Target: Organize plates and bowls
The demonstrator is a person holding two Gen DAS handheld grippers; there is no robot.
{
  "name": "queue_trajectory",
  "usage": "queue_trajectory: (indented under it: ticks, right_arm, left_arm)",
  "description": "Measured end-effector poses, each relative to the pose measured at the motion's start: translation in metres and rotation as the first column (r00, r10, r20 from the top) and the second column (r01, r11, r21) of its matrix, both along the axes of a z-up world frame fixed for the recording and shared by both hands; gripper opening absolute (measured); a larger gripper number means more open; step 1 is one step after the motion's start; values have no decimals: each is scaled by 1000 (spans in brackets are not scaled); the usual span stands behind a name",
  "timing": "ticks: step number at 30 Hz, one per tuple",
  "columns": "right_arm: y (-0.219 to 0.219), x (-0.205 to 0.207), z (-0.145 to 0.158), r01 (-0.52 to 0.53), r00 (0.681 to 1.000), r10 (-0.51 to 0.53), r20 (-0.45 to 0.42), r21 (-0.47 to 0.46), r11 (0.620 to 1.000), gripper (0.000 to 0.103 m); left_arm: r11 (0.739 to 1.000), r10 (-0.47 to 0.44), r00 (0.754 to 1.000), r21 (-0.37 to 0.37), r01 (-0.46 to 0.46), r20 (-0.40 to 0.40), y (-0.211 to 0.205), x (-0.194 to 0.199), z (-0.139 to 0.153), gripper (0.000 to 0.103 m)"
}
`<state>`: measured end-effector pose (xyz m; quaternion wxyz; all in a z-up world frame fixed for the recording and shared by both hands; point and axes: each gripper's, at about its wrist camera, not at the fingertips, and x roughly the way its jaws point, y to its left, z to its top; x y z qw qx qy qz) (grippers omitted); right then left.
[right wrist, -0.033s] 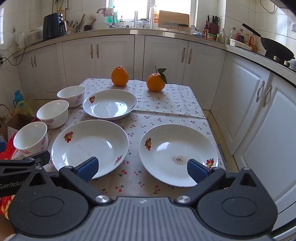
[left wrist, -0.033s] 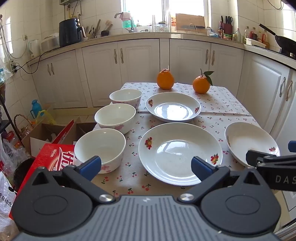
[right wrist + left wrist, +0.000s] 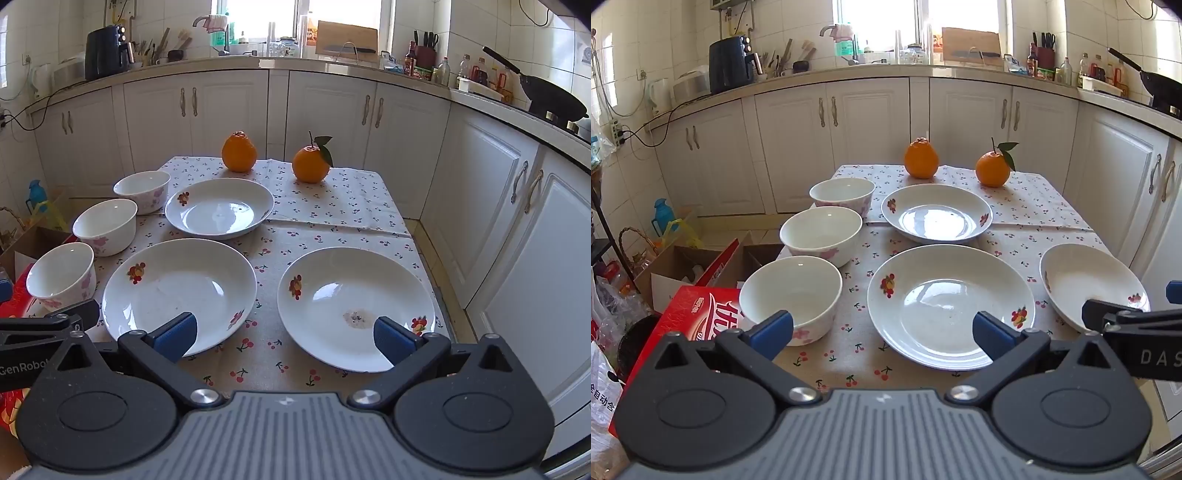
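White plates and bowls sit unstacked on the worktop [image 3: 332, 229]. The right gripper [image 3: 284, 334], spread and empty, has the right plate [image 3: 354, 306] at one o'clock; the left gripper [image 3: 882, 332] (also spread) has the near bowl [image 3: 792, 295] at eleven.

Kitchen was daylit through a bright window [image 3: 882, 22] above the pale stone counter [image 3: 923, 70]. White panelled cabinets [image 3: 864, 136] ran along white tiled walls [image 3: 665, 44]. Cherry-print cloth-covered bench [image 3: 332, 206] stood centre; brown cardboard boxes [image 3: 676, 266] sat on the floor.
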<state>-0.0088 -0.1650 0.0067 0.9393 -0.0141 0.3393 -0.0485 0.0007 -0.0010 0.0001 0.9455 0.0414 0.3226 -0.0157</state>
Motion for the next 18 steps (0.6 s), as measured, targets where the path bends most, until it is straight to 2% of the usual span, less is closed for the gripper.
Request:
queue_trajectory:
  ticks: [15,18]
  right_arm:
    - [-9,0,9,-15,1000,15,-7,0,1000,103]
    - [1,-2,2,-5,1000,5,1,-4,1000,103]
  left_arm:
    - [1000,1,1000,-13,-1,18,0,-1,2,103]
    - [1000,3,1000,-11,-3,18,0,-1,3,103]
